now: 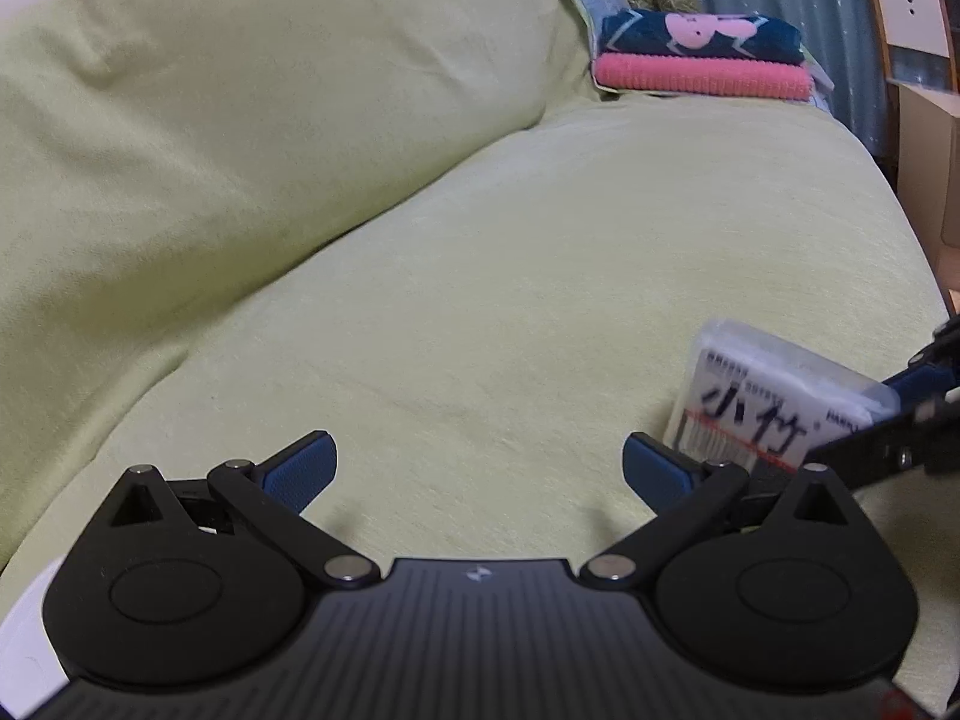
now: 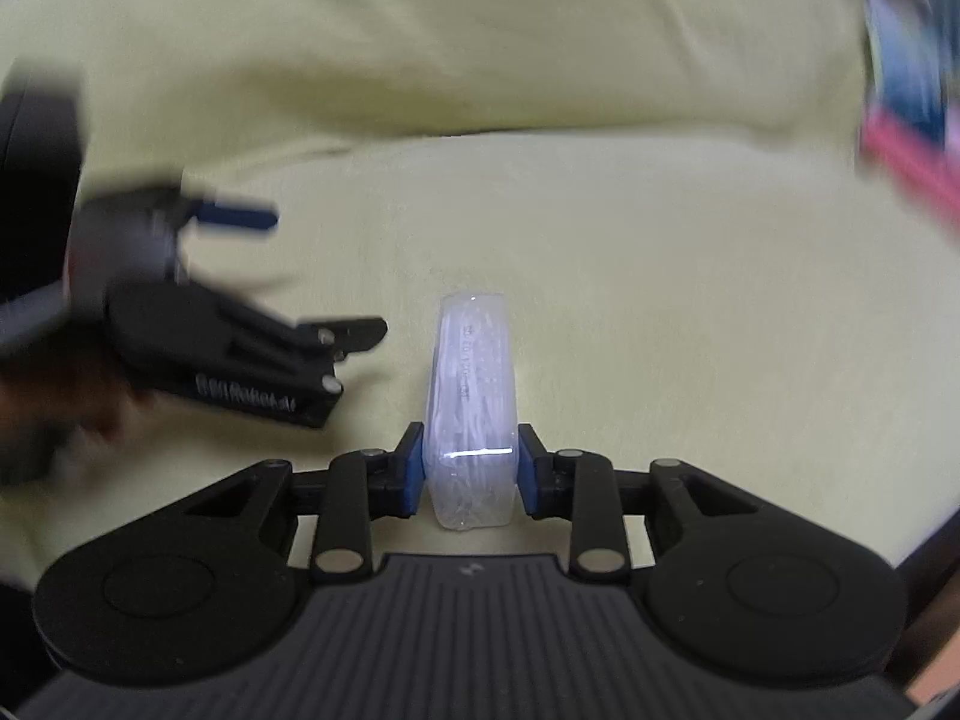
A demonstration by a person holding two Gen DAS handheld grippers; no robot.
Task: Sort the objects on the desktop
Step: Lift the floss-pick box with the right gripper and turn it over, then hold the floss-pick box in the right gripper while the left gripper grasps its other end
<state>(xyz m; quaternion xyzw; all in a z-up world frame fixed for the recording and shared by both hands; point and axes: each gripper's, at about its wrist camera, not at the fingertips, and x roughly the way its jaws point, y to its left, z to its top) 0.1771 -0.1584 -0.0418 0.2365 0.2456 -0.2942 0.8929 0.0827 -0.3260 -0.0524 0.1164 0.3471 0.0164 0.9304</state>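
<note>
A clear plastic box (image 2: 471, 408) with a printed label stands on edge between the blue pads of my right gripper (image 2: 470, 468), which is shut on it. The left wrist view shows the same box (image 1: 774, 396) at the right, label facing the camera, held just above the pale green sofa seat (image 1: 510, 300) with the right gripper's fingers (image 1: 912, 384) around its far end. My left gripper (image 1: 477, 468) is open over the seat with nothing between its fingers. In the right wrist view, the blurred left gripper (image 2: 288, 276) is left of the box.
The pale green back cushion (image 1: 240, 90) rises to the left. Folded towels, a navy one (image 1: 702, 36) on a pink one (image 1: 702, 79), lie at the seat's far end. A cardboard box (image 1: 927, 174) and a wooden chair (image 1: 906, 6) stand beyond the sofa at right.
</note>
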